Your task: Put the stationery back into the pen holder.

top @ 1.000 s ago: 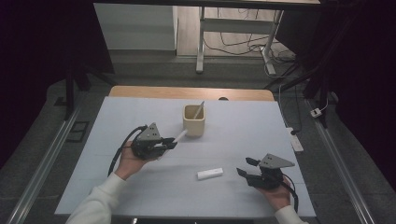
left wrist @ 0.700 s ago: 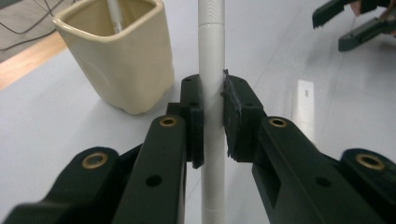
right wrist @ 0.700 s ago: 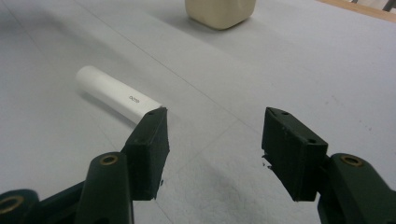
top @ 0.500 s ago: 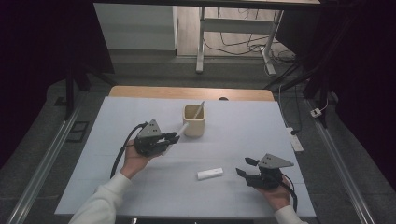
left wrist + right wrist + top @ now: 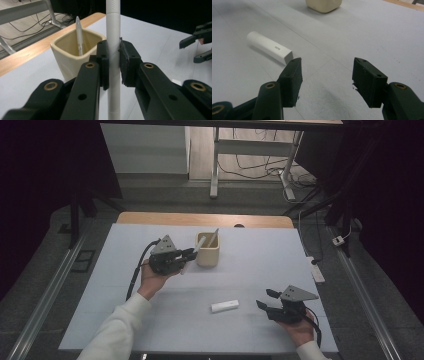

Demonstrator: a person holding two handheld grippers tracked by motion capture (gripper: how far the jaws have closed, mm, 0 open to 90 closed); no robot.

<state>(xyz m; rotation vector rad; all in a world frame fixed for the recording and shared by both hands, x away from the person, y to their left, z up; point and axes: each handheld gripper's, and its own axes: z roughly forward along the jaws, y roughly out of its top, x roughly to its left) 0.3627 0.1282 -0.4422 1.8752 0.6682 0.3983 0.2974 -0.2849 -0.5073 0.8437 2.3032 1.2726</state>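
My left gripper (image 5: 189, 253) (image 5: 114, 62) is shut on a long white pen (image 5: 113, 30) (image 5: 190, 258), gripped across its shaft, held in the air just left of a cream square cup (image 5: 207, 250) (image 5: 72, 53). One pen (image 5: 79, 35) (image 5: 214, 237) stands tilted inside that cup. A short white stick-shaped object (image 5: 224, 306) (image 5: 269, 48) lies flat on the white table. My right gripper (image 5: 264, 299) (image 5: 325, 80) rests low at the front right, open, with nothing between its fingers; the white stick lies just beyond its left jaw.
The white table top (image 5: 250, 270) has a wooden strip (image 5: 200, 219) along its far edge. Metal rails (image 5: 45, 295) run along both sides of the table. Beyond it are a table frame (image 5: 215, 160) and cables on the floor.
My left gripper has carried the white pen right and slightly up, closer to the cup. The right gripper and the white stick have not moved.
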